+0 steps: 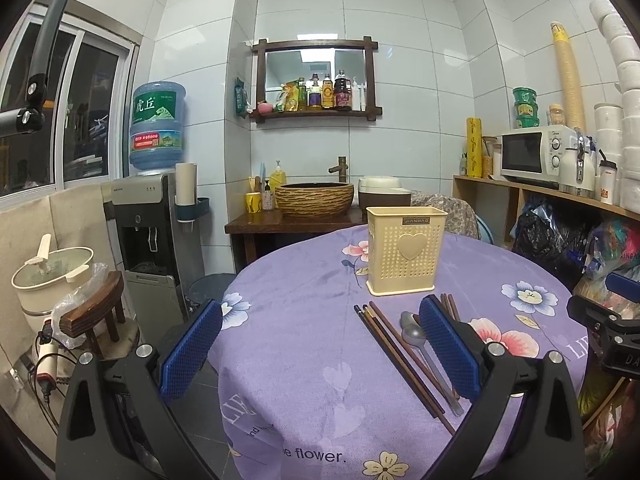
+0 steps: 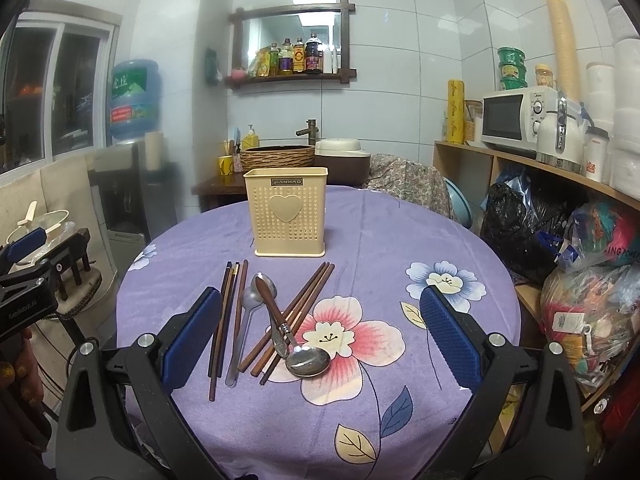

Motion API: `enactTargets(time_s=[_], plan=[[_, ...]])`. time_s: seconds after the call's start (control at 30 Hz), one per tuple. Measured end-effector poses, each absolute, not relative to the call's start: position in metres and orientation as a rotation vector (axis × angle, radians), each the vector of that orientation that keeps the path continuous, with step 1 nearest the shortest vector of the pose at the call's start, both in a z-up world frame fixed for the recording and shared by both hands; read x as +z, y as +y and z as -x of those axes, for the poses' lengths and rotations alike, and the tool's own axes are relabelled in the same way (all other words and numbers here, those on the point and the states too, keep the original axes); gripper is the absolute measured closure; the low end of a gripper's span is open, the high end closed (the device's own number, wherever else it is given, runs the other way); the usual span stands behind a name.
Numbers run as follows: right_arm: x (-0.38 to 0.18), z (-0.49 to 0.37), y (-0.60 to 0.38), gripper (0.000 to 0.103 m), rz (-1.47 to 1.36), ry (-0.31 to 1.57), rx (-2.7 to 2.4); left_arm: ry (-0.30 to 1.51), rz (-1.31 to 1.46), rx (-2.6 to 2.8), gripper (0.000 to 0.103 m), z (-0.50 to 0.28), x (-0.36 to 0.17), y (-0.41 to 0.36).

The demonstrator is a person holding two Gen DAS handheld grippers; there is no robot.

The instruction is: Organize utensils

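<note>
Right wrist view, read left to right: left chopsticks bundle (image 2: pixel 226 320) at 9 o'clock of the pile, then a grey spoon (image 2: pixel 242 328), a wood-handled spoon (image 2: pixel 276 312) crossing a steel spoon (image 2: pixel 308 360), then a second chopstick set (image 2: pixel 296 312) fanned toward 1 o'clock. Cream utensil holder (image 2: pixel 289 212) stands upright at 12 o'clock, apparently empty, well apart from the pile on the purple tablecloth (image 2: pixel 400 240). Judgement: sorting not yet begun; next move calls for lowering onto one piece and pinching it. Right gripper (image 2: pixel 320 336) spread wide, holding nothing. Left gripper (image 1: pixel 320 348) likewise spread wide and empty, hovering near the table's edge; its right pad hides part of the pile.
</note>
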State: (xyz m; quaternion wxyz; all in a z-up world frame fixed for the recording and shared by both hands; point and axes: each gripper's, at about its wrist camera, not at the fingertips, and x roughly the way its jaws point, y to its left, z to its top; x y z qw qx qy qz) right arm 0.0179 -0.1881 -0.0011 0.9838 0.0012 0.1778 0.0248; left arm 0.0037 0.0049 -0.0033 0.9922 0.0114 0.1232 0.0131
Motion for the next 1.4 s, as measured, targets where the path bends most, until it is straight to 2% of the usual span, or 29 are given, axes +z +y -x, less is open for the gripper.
enactTargets(time_s=[0.93,1.4], plan=[[-0.007,-0.039,-0.174,0.005,0.038,0.399,0.101,0.309,-0.026,0.031,0.005,-0.021,-0.012,0.012],[-0.04,-0.122,-0.16,0.005,0.165,0.614,0.254,0.536,-0.054,-0.092,0.005,-0.094,-0.043,0.012]])
